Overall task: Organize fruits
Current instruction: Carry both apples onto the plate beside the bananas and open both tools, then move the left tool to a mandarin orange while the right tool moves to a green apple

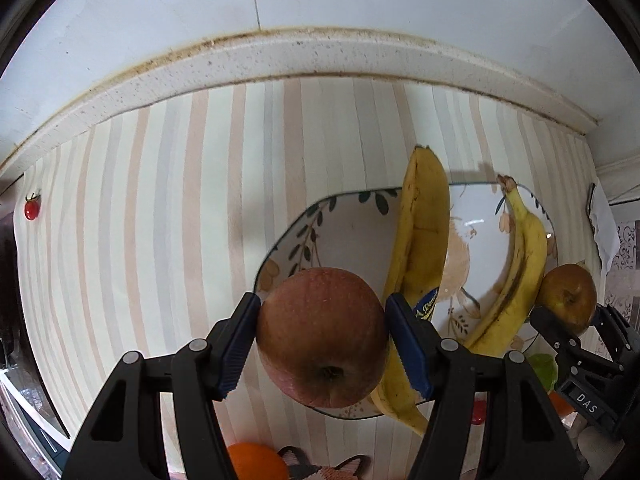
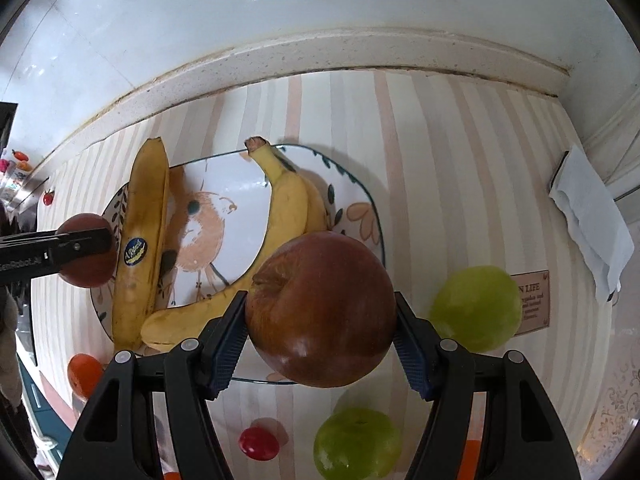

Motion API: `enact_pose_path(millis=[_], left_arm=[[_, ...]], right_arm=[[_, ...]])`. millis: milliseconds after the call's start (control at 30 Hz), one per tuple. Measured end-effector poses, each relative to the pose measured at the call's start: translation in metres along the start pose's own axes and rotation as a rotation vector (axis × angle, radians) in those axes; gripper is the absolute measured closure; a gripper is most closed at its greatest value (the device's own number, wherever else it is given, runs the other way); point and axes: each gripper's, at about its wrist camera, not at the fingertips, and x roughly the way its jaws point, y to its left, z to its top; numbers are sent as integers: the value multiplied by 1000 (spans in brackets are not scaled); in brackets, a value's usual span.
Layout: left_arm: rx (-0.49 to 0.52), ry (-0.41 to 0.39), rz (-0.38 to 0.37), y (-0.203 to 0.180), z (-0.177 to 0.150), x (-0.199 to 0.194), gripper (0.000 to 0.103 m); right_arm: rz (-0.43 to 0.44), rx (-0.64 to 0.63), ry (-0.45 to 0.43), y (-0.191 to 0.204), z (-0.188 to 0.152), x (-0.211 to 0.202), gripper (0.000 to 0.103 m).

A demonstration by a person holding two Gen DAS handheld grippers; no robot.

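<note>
My left gripper (image 1: pixel 322 342) is shut on a red apple (image 1: pixel 322 338) and holds it above the near left rim of a floral plate (image 1: pixel 352 236). My right gripper (image 2: pixel 320 320) is shut on a second red-brown apple (image 2: pixel 320 308) above the plate's (image 2: pixel 236 184) near right rim. Bananas lie on the plate: one straight banana (image 2: pixel 140 240) at the left, a curved pair (image 2: pixel 288 208) in the middle. The right gripper with its apple (image 1: pixel 570 296) shows at the right of the left wrist view; the left one with its apple (image 2: pixel 86 256) shows at the left of the right wrist view.
Two green apples (image 2: pixel 476 308) (image 2: pixel 356 444) lie on the striped cloth right of and below the plate. A red cherry tomato (image 2: pixel 259 443) and an orange (image 2: pixel 82 374) lie near the front. Another cherry tomato (image 1: pixel 31 209) sits far left. A white folded cloth (image 2: pixel 592 220) lies at the right wall.
</note>
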Motion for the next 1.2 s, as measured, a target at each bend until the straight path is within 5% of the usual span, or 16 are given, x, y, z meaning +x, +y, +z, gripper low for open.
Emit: enact_pose_path(millis=[300,400,633,1200], left_arm=[[-32,20,8,3,1,12,40],[-33,-6,3,6,-3,1,38],[-35,-57,16,4,-14,-28,15],[-41,-278,31,-25,-108,-132,12]], right_arm=[[22,21,-5,0,-2,2,31],[27,35,-14,1,-2,-4,19],[30,54,-39,4,-7,-31,8],[5,-11,-169,42,-58,-134,7]])
